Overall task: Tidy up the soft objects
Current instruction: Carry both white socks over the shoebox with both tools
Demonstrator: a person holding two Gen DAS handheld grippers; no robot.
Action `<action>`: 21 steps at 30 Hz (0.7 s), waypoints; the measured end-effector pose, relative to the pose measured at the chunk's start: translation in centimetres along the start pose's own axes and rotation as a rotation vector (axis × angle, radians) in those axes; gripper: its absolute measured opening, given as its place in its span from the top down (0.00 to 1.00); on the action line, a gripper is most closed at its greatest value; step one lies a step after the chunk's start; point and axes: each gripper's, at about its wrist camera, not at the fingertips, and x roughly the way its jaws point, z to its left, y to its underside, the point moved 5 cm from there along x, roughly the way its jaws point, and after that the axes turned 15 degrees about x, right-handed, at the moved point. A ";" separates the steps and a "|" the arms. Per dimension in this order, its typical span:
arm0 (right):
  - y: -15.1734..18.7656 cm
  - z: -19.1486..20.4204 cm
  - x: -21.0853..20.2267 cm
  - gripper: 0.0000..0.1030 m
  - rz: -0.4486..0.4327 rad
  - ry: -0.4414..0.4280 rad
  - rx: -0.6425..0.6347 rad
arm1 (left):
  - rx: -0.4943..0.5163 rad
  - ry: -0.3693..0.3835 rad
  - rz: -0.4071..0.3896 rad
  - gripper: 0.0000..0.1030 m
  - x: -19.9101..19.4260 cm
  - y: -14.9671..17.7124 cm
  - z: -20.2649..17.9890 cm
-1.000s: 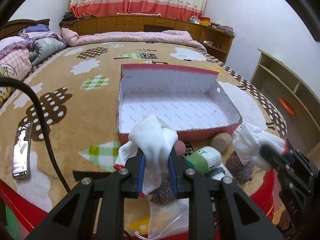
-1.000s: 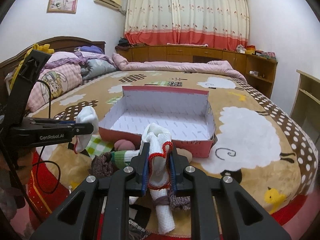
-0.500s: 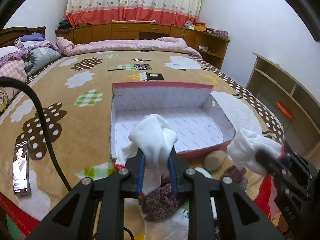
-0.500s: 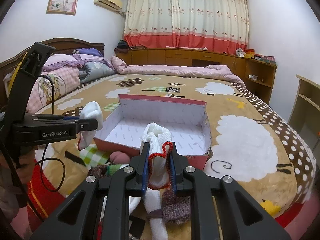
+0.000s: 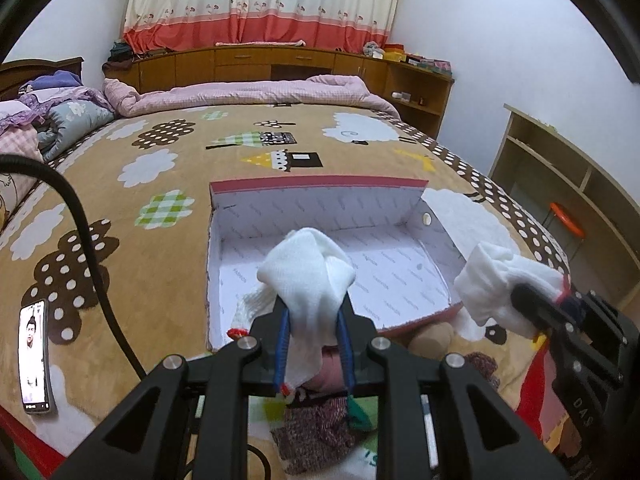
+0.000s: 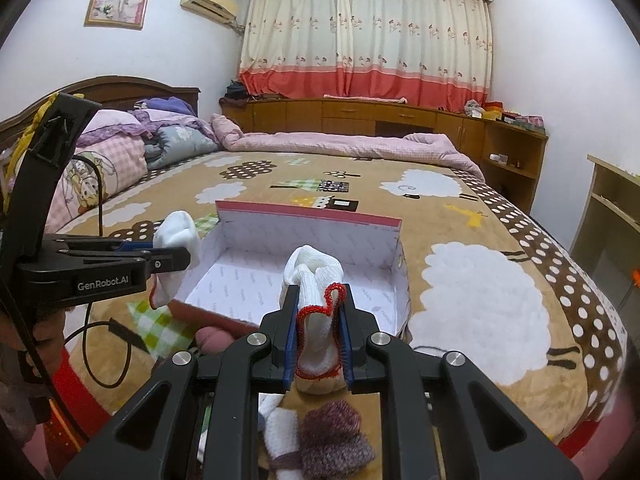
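Observation:
My left gripper (image 5: 313,320) is shut on a white sock (image 5: 308,272) with a red trim, held above the near edge of an open red box (image 5: 320,188) with a white inside. My right gripper (image 6: 318,308) is shut on another white sock (image 6: 314,280) with a red cuff, also at the box's near edge (image 6: 308,212). Each gripper shows in the other's view, the right one (image 5: 532,304) beside the box's right corner, the left one (image 6: 172,256) at its left corner. Several rolled socks lie in front of the box: maroon (image 6: 334,436), white (image 6: 282,428), pink (image 6: 212,338), tan (image 5: 432,338).
The box sits on a bed with a brown patterned blanket (image 5: 160,168). A phone (image 5: 35,354) lies at the left near the bed's edge. A black cable (image 5: 84,240) runs across the left. Pillows and quilts (image 6: 120,152) lie at the headboard. Shelves (image 5: 568,184) stand at the right.
Both grippers have risen and moved forward with their socks, closer to and above the box's near edge. The loose socks now sit lower in view.

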 end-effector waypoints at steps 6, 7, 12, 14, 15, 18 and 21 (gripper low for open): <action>-0.9 -0.4 1.0 0.82 -0.006 0.006 0.001 | 0.000 -0.004 0.004 0.79 1.1 -0.8 0.5; -1.0 -0.5 1.1 0.82 -0.008 0.007 0.001 | 0.001 -0.006 0.005 0.79 1.2 -0.9 0.6; -1.5 -0.8 1.9 0.82 -0.010 0.011 -0.002 | -0.001 -0.014 0.009 0.79 2.0 -1.3 1.0; -1.6 -0.9 2.1 0.82 -0.010 0.014 -0.002 | -0.003 -0.018 0.011 0.79 2.3 -1.5 1.1; -1.6 -1.1 2.4 0.82 -0.008 0.016 -0.001 | -0.004 -0.019 0.013 0.79 2.5 -1.5 1.2; -1.8 -1.3 2.9 0.82 -0.006 0.022 -0.001 | -0.004 -0.021 0.017 0.79 2.9 -1.8 1.4; -2.1 -1.5 3.4 0.82 -0.007 0.028 0.000 | 0.000 -0.024 0.013 0.79 3.3 -2.2 1.4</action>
